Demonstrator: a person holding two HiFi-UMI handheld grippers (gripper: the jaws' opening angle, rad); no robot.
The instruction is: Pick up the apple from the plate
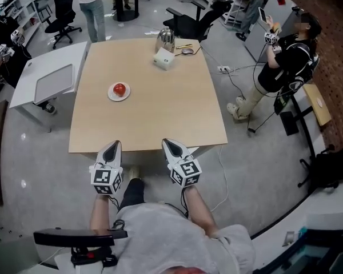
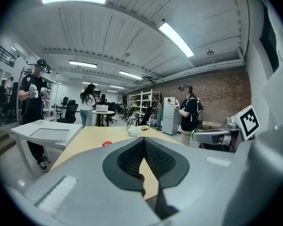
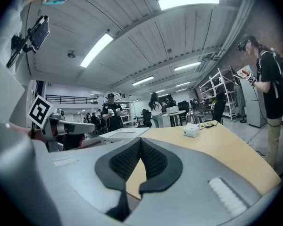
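We see that the table [image 1: 160, 113] has a pale wood-look top, matt and smooth. Near its left edge the apple [image 1: 119, 88] has a glossy red skin and lies on a smooth white plate [image 1: 126, 96]. At the far edge the kettle [image 1: 165, 37] is of shiny metal. The left gripper [image 1: 115, 144] and the right gripper [image 1: 166, 142] have matt grey plastic shells, and their pads [image 2: 132, 157] are black and finely ribbed. The floor [image 1: 46, 153] is grey and slightly glossy.

The grey right gripper [image 3: 140, 140] has its black-padded jaws closed tip to tip with nothing between them. Beyond lies a light wooden tabletop [image 3: 226, 147], with a small white box [image 3: 192, 131] near its far edge.
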